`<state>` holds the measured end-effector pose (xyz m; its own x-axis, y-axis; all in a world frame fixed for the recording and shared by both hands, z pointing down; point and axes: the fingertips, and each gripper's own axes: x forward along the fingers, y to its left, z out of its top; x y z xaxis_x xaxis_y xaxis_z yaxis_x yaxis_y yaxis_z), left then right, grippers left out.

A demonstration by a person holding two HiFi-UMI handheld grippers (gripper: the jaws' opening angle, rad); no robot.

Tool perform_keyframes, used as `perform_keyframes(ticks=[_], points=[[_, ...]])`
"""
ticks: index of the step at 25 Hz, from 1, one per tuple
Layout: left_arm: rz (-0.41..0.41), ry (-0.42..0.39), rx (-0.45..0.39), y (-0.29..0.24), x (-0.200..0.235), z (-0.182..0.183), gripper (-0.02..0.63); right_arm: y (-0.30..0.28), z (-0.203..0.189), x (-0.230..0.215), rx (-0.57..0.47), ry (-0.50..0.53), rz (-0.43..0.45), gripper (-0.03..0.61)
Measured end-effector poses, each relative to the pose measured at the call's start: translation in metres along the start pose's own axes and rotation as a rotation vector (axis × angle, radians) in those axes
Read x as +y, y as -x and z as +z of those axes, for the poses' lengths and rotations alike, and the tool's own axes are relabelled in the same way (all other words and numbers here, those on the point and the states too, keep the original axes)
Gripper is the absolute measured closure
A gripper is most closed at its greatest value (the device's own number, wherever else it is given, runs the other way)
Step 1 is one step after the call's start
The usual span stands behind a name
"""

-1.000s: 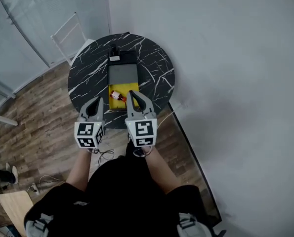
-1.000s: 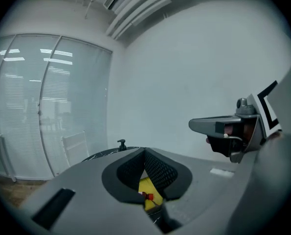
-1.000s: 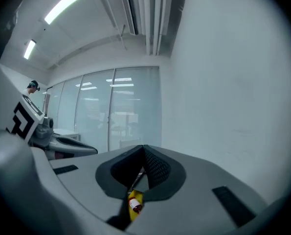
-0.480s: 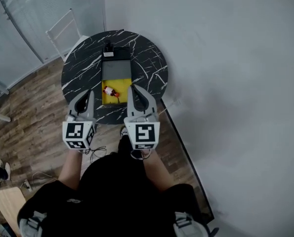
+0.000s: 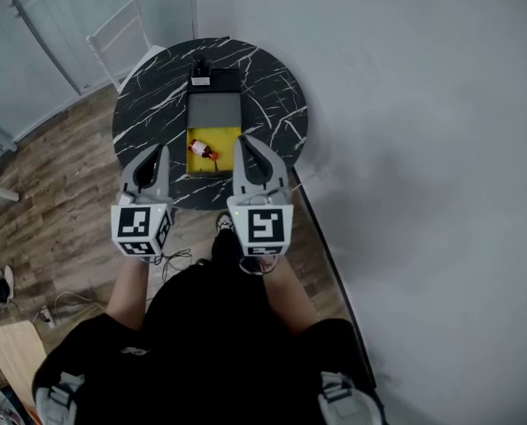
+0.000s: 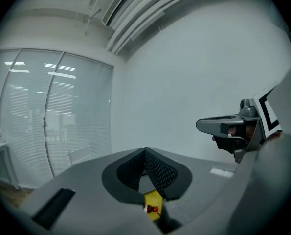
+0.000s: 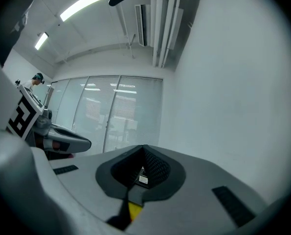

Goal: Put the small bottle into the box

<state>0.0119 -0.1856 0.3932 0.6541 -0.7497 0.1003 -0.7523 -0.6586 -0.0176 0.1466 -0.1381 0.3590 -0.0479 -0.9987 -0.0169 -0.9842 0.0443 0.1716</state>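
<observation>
The small bottle (image 5: 204, 151), clear with a red cap, lies on its side in the box's yellow tray (image 5: 219, 164) on the round black marble table (image 5: 276, 113). Behind the tray is the box's grey half (image 5: 214, 112). My left gripper (image 5: 156, 153) and right gripper (image 5: 244, 143) hover side by side over the table's near edge, either side of the tray, both shut and holding nothing. In the left gripper view the bottle (image 6: 152, 209) and yellow tray (image 6: 156, 199) show below the closed left gripper (image 6: 145, 152). The right gripper (image 7: 144, 149) shows a strip of the yellow tray (image 7: 134, 211) below it.
A black device with a white label (image 5: 201, 76) stands at the box's far end. A white chair (image 5: 121, 44) is beyond the table on the left, a grey wall (image 5: 422, 149) runs along the right, and cables (image 5: 179, 259) lie on the wooden floor near the person's feet.
The head view has swayed a little. Both grippers stay shut and side by side by the table's near edge, and the bottle lies unmoved in the tray.
</observation>
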Motion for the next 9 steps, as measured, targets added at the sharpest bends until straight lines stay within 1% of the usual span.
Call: perform_keyframes(ticks=[9], points=[[0.018, 0.010, 0.005, -0.0049, 0.0075, -0.0073, 0.614, -0.0073, -0.0104, 0.0044, 0.022, 0.019, 0.017, 0.583]])
